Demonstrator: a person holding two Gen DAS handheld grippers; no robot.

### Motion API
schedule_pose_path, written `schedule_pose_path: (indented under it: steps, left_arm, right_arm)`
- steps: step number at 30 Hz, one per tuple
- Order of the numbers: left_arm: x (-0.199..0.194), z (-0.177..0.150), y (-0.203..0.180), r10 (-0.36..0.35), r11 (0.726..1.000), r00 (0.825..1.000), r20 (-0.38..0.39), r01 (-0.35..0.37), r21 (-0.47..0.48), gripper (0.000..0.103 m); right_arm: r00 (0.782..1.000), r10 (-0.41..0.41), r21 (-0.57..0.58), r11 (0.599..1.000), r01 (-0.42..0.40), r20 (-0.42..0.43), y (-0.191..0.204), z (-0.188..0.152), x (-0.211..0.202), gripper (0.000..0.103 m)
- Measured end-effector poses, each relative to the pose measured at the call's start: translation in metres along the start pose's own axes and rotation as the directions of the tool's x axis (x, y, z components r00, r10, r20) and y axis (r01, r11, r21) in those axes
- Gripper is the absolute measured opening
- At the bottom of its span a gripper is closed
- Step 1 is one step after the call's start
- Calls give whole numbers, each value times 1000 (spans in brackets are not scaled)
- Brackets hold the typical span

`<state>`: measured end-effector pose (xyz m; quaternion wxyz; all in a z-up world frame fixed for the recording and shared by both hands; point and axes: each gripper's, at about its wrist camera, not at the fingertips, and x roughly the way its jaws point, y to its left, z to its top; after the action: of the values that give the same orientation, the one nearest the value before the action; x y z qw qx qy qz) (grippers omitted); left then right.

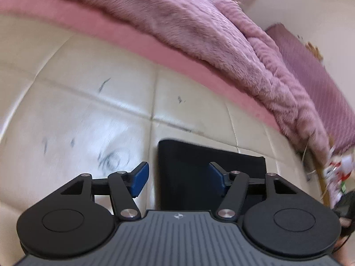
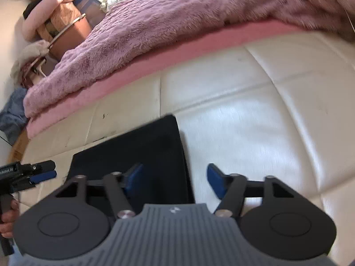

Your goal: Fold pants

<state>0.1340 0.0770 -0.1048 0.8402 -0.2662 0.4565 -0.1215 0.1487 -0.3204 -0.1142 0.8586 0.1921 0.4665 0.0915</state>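
Observation:
The black pants (image 1: 199, 161) lie folded into a flat rectangle on a cream quilted surface (image 1: 88, 88). My left gripper (image 1: 177, 179) is open above the pants' left edge, its right finger over the black cloth, holding nothing. In the right wrist view the folded pants (image 2: 142, 146) lie at lower centre. My right gripper (image 2: 173, 179) is open above their right edge, its left finger over the cloth, holding nothing. The left gripper also shows in the right wrist view (image 2: 42, 170), beside the pants' left side.
A purple fluffy blanket (image 1: 199, 28) over a pink mattress edge (image 1: 111, 33) borders the far side of the cream surface (image 2: 266, 110). Boxes and piled cloth (image 2: 57, 22) stand at the far left. Small clutter (image 1: 337, 173) lies at the right.

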Motion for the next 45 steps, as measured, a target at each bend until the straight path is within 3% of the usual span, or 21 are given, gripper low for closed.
schedule_pose_path:
  steps: [6, 12, 18, 21, 27, 33, 38, 45]
  left_arm:
    - [-2, -20, 34, -69, 986, 996, -61, 59, -154, 72]
    - [11, -31, 52, -195, 944, 977, -85, 164, -285, 72]
    - [26, -35, 45, -196, 951, 975, -105, 163, -261, 72]
    - [28, -34, 42, -186, 957, 976, -114, 153, -245, 72]
    - [33, -33, 23, -121, 985, 983, -140, 102, -136, 72]
    - [38, -34, 13, -104, 994, 983, -151, 96, -58, 60]
    - [40, -33, 11, -98, 995, 983, -157, 92, -47, 48]
    - [34, -29, 15, -104, 993, 984, -146, 96, -63, 22]
  right_arm:
    - [998, 56, 110, 993, -52, -32, -21, -28, -10, 65]
    - [992, 120, 186, 976, -109, -49, -38, -36, -4, 64]
    - [983, 173, 222, 962, -157, -53, -47, -30, 6, 63]
    - [979, 193, 210, 962, -175, -69, -45, -27, 12, 48]
    - [969, 237, 233, 949, -214, -73, -45, -24, 27, 48]
    - [952, 297, 293, 919, -262, -80, -56, -19, 37, 46]
    - [945, 316, 313, 909, -277, -81, -57, -19, 43, 33]
    - [951, 298, 285, 921, -264, -82, -49, -17, 42, 22]
